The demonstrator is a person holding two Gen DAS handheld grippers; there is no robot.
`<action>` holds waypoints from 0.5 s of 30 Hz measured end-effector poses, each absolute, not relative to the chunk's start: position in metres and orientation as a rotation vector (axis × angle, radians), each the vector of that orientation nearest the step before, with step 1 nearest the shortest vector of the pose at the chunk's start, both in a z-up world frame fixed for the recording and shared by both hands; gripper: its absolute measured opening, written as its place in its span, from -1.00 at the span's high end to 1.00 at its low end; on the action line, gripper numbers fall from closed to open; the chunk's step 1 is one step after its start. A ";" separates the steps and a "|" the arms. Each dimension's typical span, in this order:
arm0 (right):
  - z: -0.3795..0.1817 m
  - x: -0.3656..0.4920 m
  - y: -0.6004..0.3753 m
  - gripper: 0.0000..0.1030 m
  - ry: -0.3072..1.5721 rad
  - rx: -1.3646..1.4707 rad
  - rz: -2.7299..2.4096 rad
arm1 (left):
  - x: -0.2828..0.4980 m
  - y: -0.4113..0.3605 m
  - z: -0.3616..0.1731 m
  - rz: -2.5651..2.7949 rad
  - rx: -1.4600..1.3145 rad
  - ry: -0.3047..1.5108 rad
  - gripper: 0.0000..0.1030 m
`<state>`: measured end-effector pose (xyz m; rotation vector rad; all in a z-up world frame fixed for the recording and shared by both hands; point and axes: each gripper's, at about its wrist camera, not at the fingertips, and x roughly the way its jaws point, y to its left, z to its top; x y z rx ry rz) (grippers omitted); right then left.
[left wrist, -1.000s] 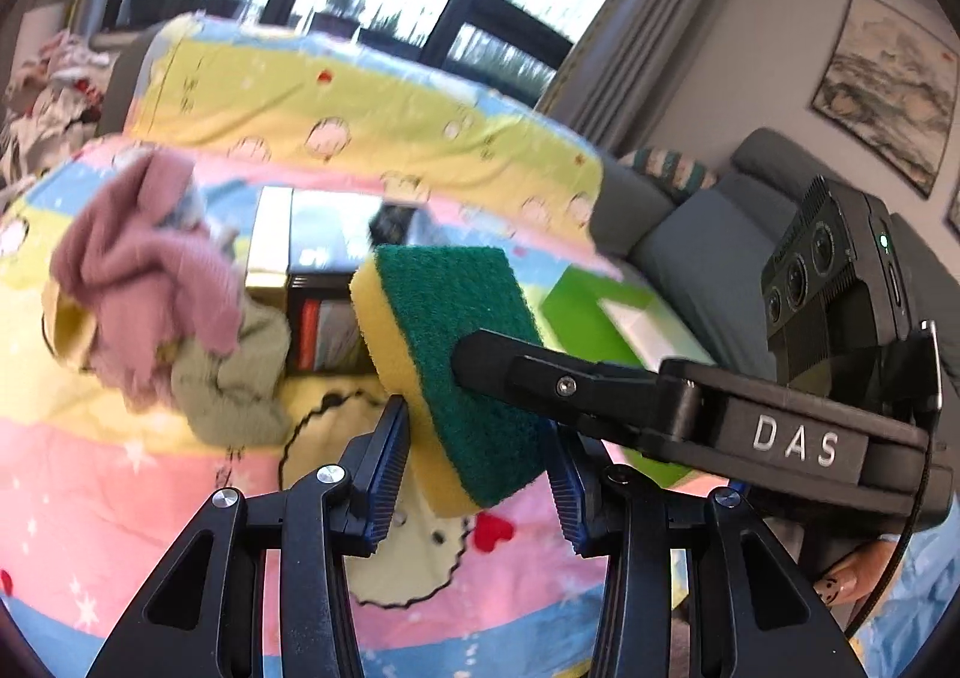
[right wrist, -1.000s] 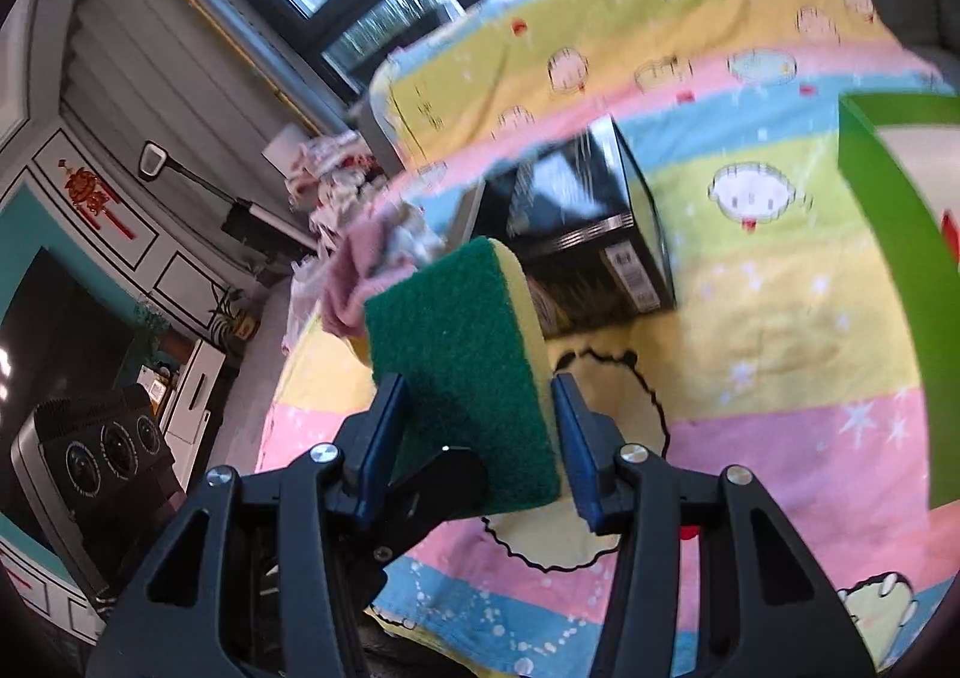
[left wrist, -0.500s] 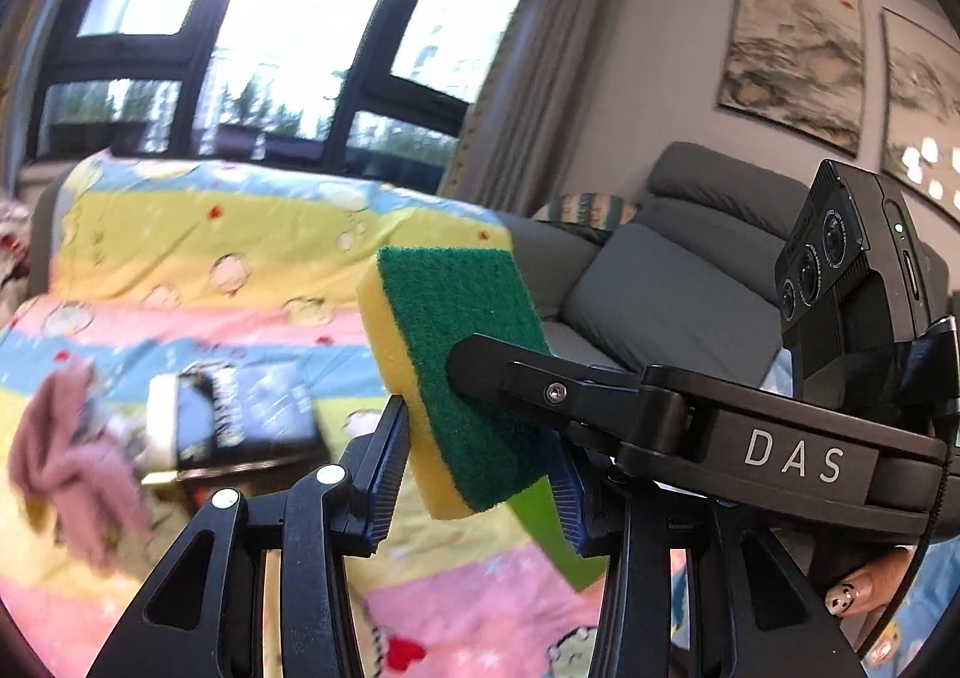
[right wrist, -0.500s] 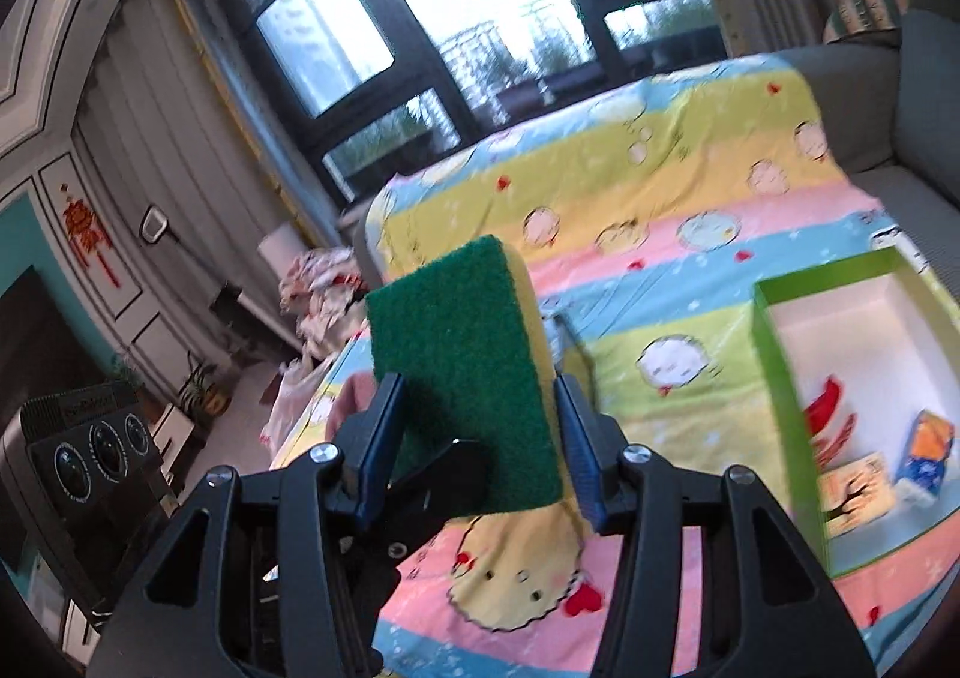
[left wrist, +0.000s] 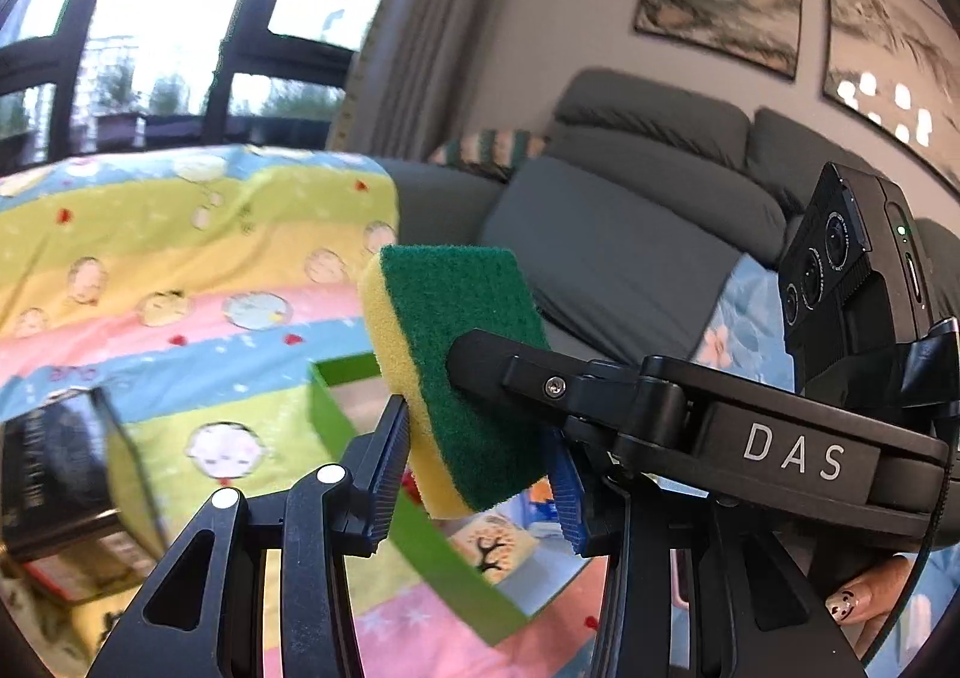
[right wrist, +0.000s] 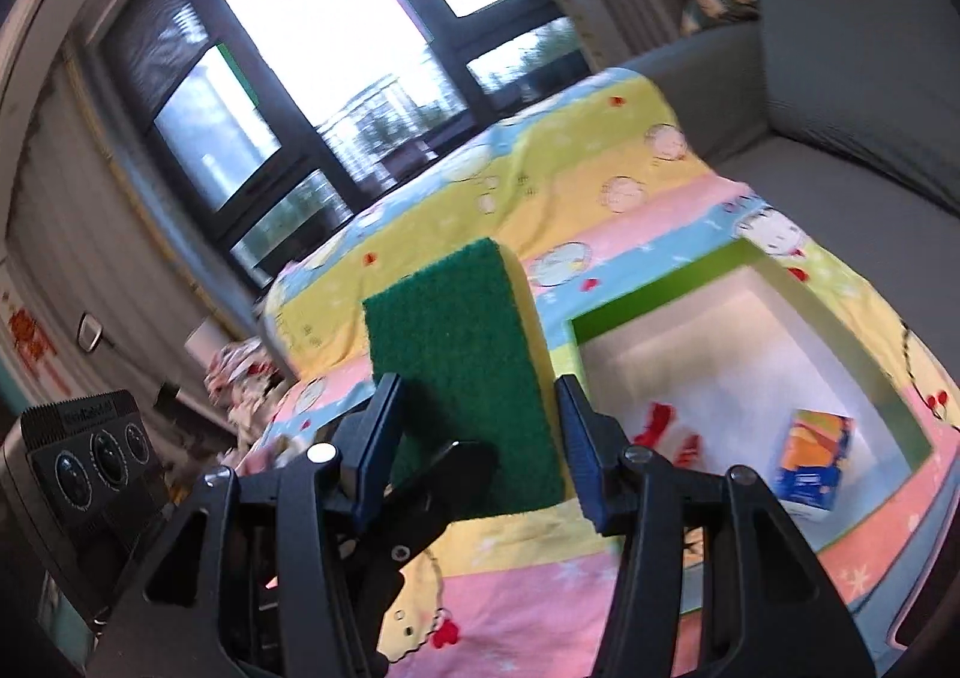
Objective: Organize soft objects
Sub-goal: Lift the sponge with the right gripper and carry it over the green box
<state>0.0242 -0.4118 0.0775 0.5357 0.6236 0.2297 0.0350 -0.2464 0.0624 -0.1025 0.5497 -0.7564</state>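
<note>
Holding one sponge [left wrist: 456, 372] together, both tongs squeeze it: left tongs [left wrist: 477, 441] and right tongs [right wrist: 474, 438]. Sponge stands tall, long side up. Green box [right wrist: 654, 288] lies at four o'clock from the right tongs, nearer them.

Right tool [right wrist: 477, 441] has the green-and-yellow sponge [right wrist: 462, 384] pinched upright between both fingers, with the other tool's finger [right wrist: 432, 474] pressed on its green face. Behind sits an open green box [right wrist: 654, 297] on the cartoon blanket [right wrist: 600, 168], a small carton [right wrist: 813, 459] inside.
</note>
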 end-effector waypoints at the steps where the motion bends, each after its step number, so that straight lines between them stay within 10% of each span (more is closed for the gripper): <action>1: 0.073 0.026 -0.420 0.00 0.629 0.551 0.207 | 0.039 -0.253 0.059 -0.768 -0.094 0.566 0.16; 15: 0.022 0.033 -0.470 0.00 0.740 0.731 0.026 | 0.066 -0.319 0.012 -0.871 -0.042 0.776 0.16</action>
